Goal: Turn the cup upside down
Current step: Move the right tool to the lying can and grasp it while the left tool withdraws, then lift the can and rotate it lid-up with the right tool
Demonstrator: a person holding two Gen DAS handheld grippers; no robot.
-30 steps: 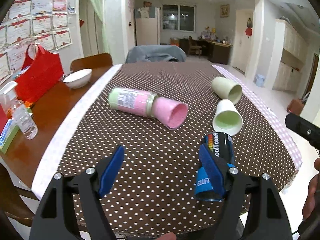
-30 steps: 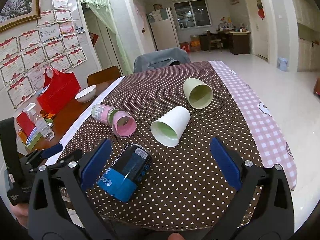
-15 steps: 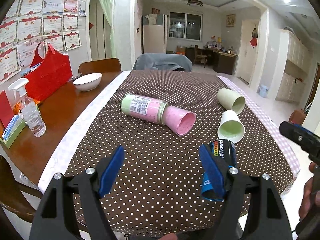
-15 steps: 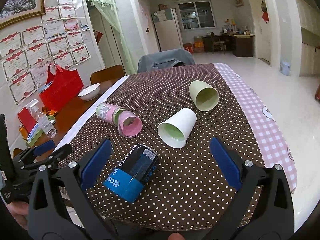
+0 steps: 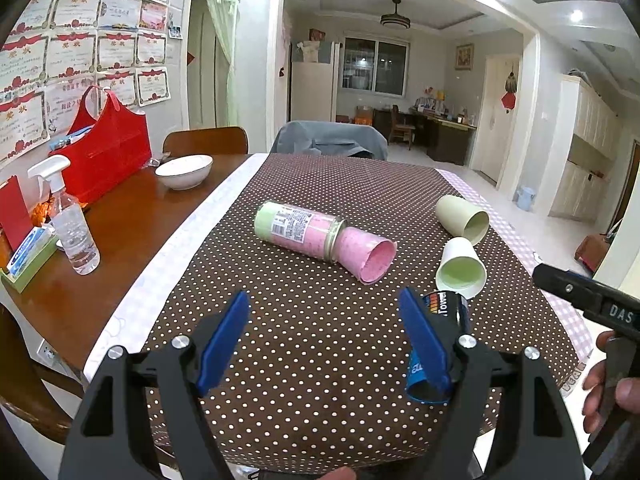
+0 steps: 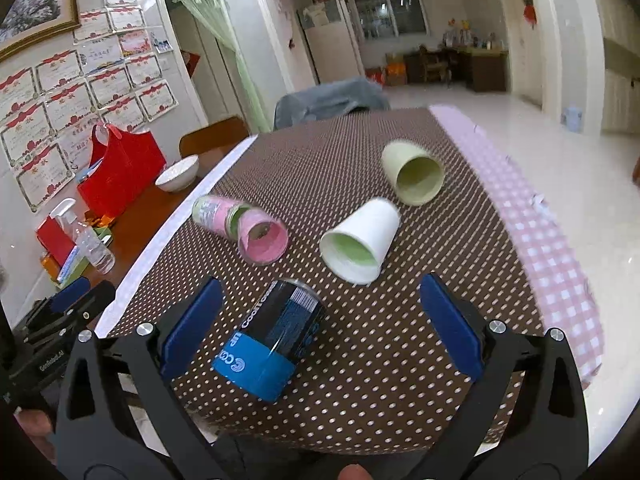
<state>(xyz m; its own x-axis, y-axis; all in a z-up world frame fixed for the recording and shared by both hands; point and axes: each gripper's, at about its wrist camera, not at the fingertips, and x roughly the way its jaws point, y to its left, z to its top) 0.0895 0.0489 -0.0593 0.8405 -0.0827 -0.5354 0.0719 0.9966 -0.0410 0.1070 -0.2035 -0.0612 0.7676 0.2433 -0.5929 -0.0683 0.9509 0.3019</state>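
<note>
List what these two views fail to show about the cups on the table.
- Black-and-blue cup: left wrist view, mostly hidden behind the left tongs' right finger.
- Pink cup: right wrist view, blurred; the speck inside is unreadable.
- Pink cup's label: too small to read.

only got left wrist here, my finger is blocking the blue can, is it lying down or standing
Observer: Lying on its side. The blue can has its blue end toward the right wrist camera and its black end toward the white cup.
Operator: is the right gripper on it
Observer: No. The right gripper is wide open with nothing clamped. The can shows between its fingers, nearer the left one.
</note>
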